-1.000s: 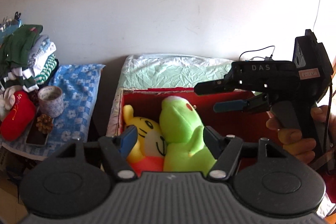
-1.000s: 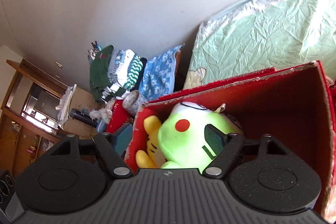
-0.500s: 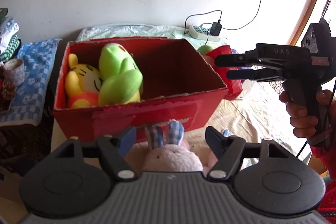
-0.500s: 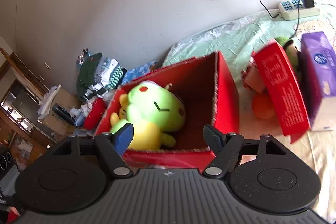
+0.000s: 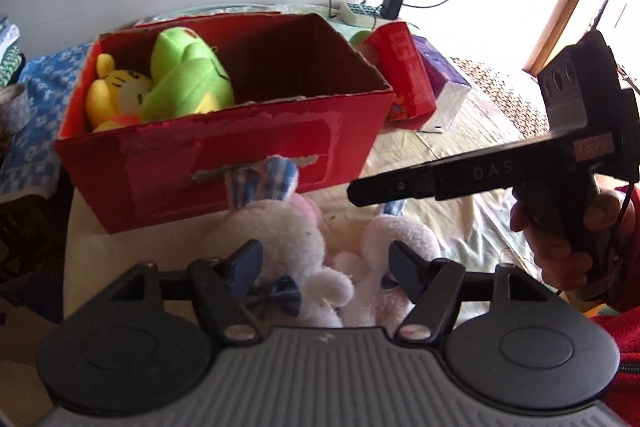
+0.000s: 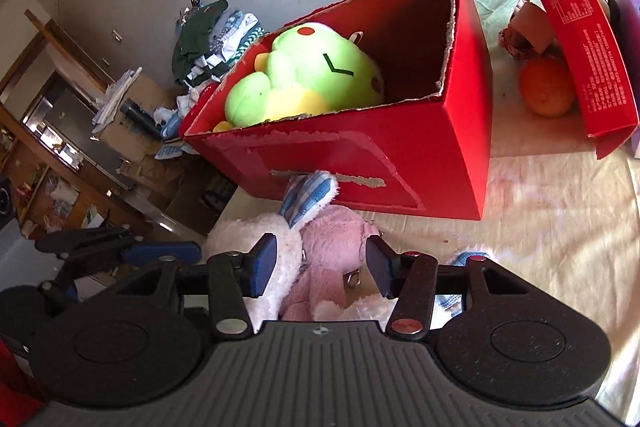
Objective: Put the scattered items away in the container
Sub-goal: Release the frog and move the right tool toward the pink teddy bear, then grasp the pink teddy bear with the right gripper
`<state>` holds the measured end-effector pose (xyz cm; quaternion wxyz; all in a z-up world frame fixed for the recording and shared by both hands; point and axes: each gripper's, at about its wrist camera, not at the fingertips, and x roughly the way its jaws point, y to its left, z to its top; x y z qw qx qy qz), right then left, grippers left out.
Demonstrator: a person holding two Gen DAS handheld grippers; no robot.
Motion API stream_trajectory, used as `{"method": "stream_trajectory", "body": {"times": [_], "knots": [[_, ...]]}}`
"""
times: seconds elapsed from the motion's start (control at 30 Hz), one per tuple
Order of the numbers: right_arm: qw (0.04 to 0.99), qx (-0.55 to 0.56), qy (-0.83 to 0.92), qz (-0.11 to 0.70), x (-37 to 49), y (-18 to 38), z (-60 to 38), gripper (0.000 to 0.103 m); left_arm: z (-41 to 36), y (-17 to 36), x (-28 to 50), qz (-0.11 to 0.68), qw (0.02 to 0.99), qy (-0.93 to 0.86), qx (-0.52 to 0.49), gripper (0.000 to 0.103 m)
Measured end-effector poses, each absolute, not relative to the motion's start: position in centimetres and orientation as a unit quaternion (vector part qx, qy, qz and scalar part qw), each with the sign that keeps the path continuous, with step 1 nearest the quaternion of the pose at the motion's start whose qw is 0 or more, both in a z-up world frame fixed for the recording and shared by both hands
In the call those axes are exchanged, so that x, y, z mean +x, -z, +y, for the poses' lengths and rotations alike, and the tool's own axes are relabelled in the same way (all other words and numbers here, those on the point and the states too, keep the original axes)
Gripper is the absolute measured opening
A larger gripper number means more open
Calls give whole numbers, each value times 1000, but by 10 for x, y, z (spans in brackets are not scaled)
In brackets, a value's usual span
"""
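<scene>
A red cardboard box (image 5: 224, 163) (image 6: 400, 163) stands on the table and holds a green plush frog (image 5: 188, 79) (image 6: 304, 75) and a yellow plush tiger (image 5: 116, 91). In front of the box lie a white plush rabbit (image 5: 288, 231) (image 6: 244, 235) with blue checked ears and a pink plush rabbit (image 5: 396, 239) (image 6: 332, 247). My left gripper (image 5: 326, 267) is open just above the white rabbit. My right gripper (image 6: 322, 263) is open over the pink rabbit; it also shows in the left wrist view (image 5: 360, 193).
A tilted red carton (image 6: 580, 47) (image 5: 404, 67), an orange (image 6: 546, 89) and a purple tissue pack (image 5: 444, 79) lie right of the box. A power strip (image 5: 356, 11) sits by the wall. Folded clothes (image 6: 208, 35) are piled to the left, beyond the table edge.
Both grippers have pulled back from over the box and dropped toward the two plush rabbits in front of it. Both stay open and empty.
</scene>
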<state>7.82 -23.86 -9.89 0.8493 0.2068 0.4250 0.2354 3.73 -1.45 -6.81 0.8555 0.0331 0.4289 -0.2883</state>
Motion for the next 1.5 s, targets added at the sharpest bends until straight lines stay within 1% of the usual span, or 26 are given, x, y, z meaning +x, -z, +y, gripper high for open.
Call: {"method": "stream_trajectory", "body": {"times": [0.13,0.23,0.3,0.4,0.5,0.53,0.57,0.63,0.67,0.73,0.77,0.8,0.93,1.07,1.1,1.13,1.17,1.2,1.23,1.3,1.33,1.43,1.5], "knots": [[840,202,-255,434,82,104,-228,54,5,82,47,445,859,251,10,81],[823,216,-277,446,85,110,-221,54,18,104,56,475,840,259,-42,81],[812,229,-291,451,88,113,-216,54,22,114,58,477,837,262,-61,81],[800,240,-302,459,91,115,-208,54,23,126,64,483,830,267,-79,74],[806,234,-306,449,90,107,-205,56,16,127,65,482,830,272,-66,69],[811,229,-303,444,88,103,-205,59,13,122,62,476,832,279,-57,69],[817,224,-300,439,87,99,-204,65,9,118,60,469,834,287,-50,69],[834,192,-289,429,83,91,-201,67,2,106,54,450,834,315,-44,70],[841,174,-284,426,81,89,-199,67,-2,100,51,441,834,329,-42,70],[845,147,-268,438,80,91,-197,67,-5,95,49,430,833,346,-37,78],[842,152,-264,446,82,96,-200,71,-6,96,49,428,833,350,-33,80],[837,158,-260,455,84,101,-203,71,-7,96,49,427,832,353,-30,80],[805,221,-263,483,91,118,-217,71,6,113,57,452,833,318,-21,78],[800,236,-272,480,90,118,-228,62,26,127,68,473,822,310,-66,79],[798,245,-271,479,90,117,-233,61,24,127,69,473,818,318,-76,76],[798,252,-270,477,90,116,-238,61,17,125,69,469,815,332,-78,70],[800,259,-264,473,90,114,-245,61,7,121,67,461,812,351,-73,70],[802,264,-257,470,90,112,-252,61,-3,117,65,452,809,370,-69,70],[806,264,-247,468,90,110,-260,61,-13,114,63,444,805,389,-64,74],[814,263,-228,465,91,106,-276,54,-37,111,60,431,800,414,-45,82],[818,262,-218,463,91,105,-285,47,-46,113,61,430,796,424,-33,82],[839,237,-167,460,90,103,-301,48,-66,123,68,444,780,440,-11,80],[845,243,-183,440,86,93,-302,48,-71,130,73,462,772,437,-3,80]]}}
